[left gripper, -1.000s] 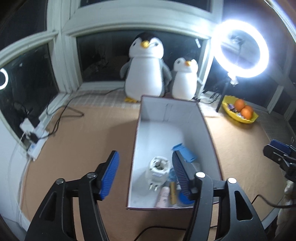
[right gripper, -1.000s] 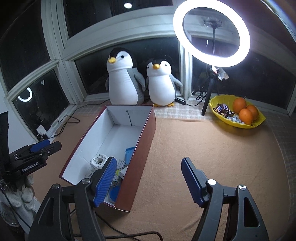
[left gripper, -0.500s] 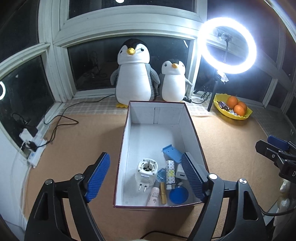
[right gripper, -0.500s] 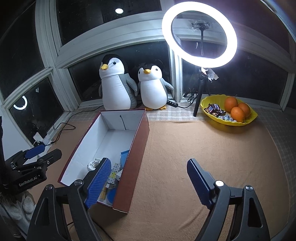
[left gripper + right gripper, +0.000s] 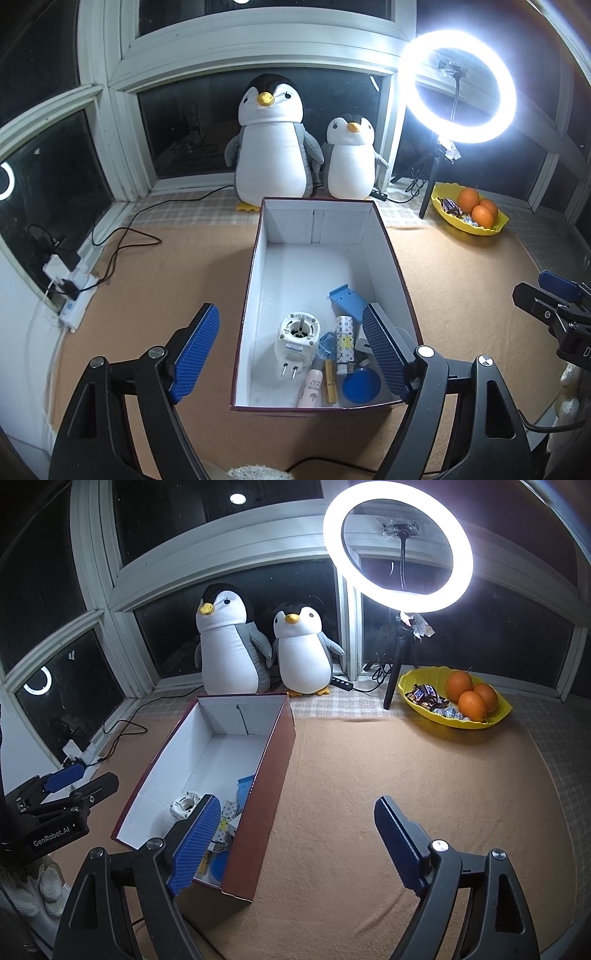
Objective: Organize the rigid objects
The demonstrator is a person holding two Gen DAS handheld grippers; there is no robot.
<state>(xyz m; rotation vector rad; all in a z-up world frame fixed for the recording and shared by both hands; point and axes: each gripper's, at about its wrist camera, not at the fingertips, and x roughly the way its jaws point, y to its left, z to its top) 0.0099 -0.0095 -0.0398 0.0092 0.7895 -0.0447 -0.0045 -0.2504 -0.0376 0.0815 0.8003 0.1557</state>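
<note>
Both the left hand-held gripper (image 5: pixel 291 352) and the right hand-held gripper (image 5: pixel 291 843) hang wide open and empty over the near end of the box (image 5: pixel 258 266), where the white plug adapter (image 5: pixel 297 341), lighter (image 5: pixel 344 343) and blue lid (image 5: pixel 361 386) lie clustered.

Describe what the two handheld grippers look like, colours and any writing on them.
Both grippers, the left gripper and the right gripper, have black angular plastic frames with silver screw heads and two flat fingers faced with ribbed blue pads. Seen from the right wrist camera, the left one's body carries white "GenRobot.AI" lettering.
</note>
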